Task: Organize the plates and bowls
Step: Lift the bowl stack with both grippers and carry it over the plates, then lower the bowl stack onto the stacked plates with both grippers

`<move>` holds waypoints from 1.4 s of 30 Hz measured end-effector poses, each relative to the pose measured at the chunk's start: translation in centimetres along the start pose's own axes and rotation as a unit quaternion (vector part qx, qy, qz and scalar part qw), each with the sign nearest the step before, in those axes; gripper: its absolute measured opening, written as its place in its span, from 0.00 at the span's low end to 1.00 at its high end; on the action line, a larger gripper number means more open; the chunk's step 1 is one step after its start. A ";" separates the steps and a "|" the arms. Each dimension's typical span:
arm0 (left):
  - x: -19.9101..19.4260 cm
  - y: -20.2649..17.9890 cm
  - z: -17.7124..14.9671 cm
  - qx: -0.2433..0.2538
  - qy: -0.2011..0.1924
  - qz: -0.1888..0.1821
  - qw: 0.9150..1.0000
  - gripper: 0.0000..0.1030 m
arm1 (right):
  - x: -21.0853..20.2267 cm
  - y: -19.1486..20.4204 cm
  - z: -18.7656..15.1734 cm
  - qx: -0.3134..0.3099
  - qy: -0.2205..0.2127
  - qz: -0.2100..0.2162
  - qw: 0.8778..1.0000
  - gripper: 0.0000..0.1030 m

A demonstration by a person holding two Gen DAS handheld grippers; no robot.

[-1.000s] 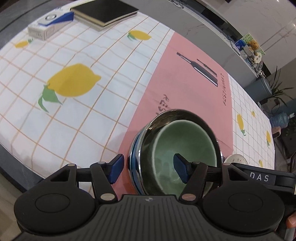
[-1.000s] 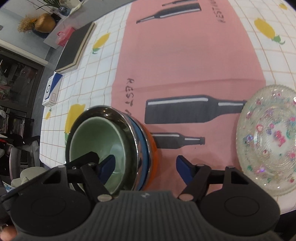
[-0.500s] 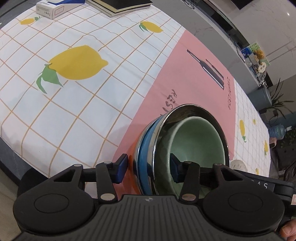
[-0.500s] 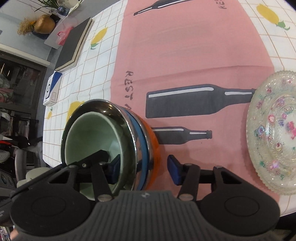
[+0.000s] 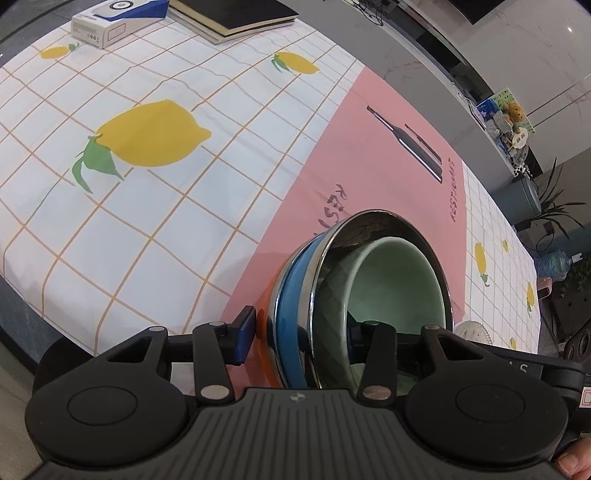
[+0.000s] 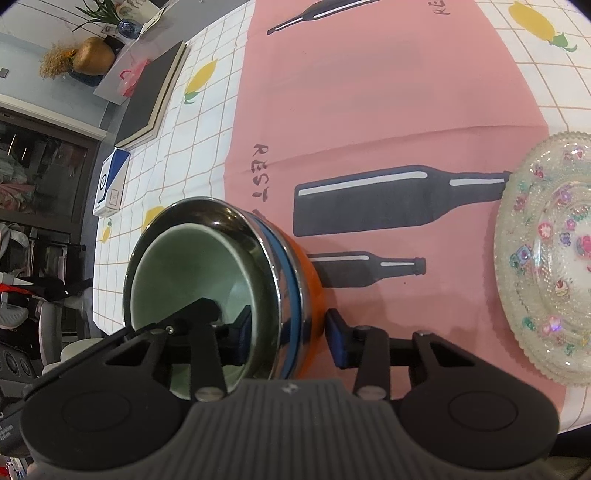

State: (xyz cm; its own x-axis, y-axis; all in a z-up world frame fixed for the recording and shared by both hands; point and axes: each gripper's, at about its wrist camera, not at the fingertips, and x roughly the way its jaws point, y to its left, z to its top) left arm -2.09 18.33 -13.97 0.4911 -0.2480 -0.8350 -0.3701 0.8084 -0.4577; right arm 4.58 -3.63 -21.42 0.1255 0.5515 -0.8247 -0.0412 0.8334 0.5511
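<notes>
Gripping the nested bowl stack point(image 5: 295, 314) from both sides, you have it tilted over the pink band of the desk point(image 5: 354, 147).

Your left gripper point(image 5: 295, 338) shows one blue finger outside the orange bowl point(image 6: 312, 284) and the other inside the green bowl point(image 5: 399, 280), clamped across the stack's wall at lower centre of the left view. Your right gripper point(image 6: 290, 332) is clamped likewise at lower centre of the right view, one finger inside, one just outside the orange wall. From outside in, the stack reads orange, blue bowl point(image 5: 290, 299), steel bowl point(image 6: 236, 221), green. A floral glass plate point(image 6: 546, 258) rests at the right edge, well apart. A black notebook point(image 5: 236, 14) and a white-blue box point(image 5: 114, 22) lie upper left.
</notes>
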 end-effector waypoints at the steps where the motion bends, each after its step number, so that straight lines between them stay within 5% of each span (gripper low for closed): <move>1: -0.1 -0.2 0.0 0.001 -0.002 -0.001 1.000 0.49 | -0.1 -0.1 0.0 0.001 -0.003 0.001 1.000 0.39; 12: -0.6 -5.4 -0.2 0.038 -0.007 -0.020 0.999 0.49 | -5.0 -2.2 0.6 0.012 -0.038 0.008 0.999 0.39; 28: 3.5 -16.4 -3.2 0.103 0.033 -0.068 0.992 0.49 | -14.2 -11.9 1.5 0.062 -0.081 -0.008 0.995 0.40; 42: 6.8 -19.8 -5.8 0.117 0.070 -0.050 0.989 0.49 | -15.0 -18.0 1.6 0.088 -0.063 -0.007 0.994 0.39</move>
State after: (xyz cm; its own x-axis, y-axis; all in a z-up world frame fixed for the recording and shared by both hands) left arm 4.01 -2.49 -12.34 0.3957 -0.3918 -0.8306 -0.1237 0.8734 -0.4710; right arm 5.05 -26.89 -18.78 0.2476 0.5227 -0.8158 0.1346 0.8153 0.5632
